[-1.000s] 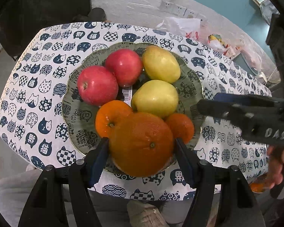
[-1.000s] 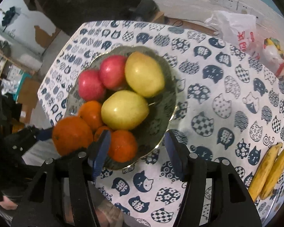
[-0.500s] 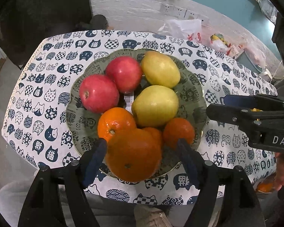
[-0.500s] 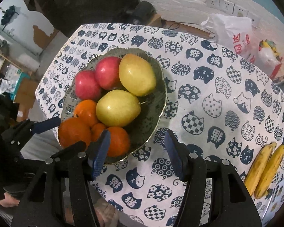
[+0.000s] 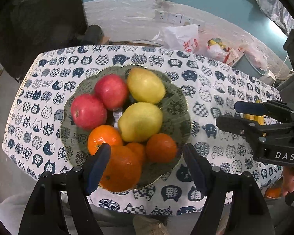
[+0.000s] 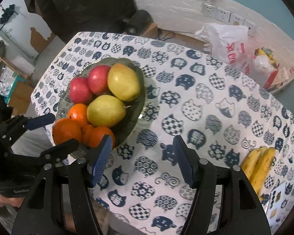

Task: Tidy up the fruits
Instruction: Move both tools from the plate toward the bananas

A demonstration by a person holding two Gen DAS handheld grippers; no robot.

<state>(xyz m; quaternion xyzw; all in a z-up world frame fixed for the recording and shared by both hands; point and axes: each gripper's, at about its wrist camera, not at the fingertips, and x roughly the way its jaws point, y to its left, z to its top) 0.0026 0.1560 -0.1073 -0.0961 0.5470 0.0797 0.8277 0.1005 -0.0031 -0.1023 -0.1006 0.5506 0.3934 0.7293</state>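
Left tool [image 5: 147,156] spread wide, gripping nothing; big orange [image 5: 120,169] sits free between fingers at plate's near rim, left pad maybe brushing it, hard to tell. Right tool [image 6: 141,152] also wide, empty, over bare cloth of bench [image 6: 205,98]. Green plate [image 5: 181,105] holds apples, pears, oranges grouped by kind. Bananas [image 6: 258,164] well apart at bench's right edge, likely next.

apples [image 5: 100,101] x2 | pears [image 5: 143,105] x2 | oranges [image 5: 123,160] x4 (1 half-hidden) | bananas [image 6: 258,164] x2 | plate [image 5: 178,105] x1
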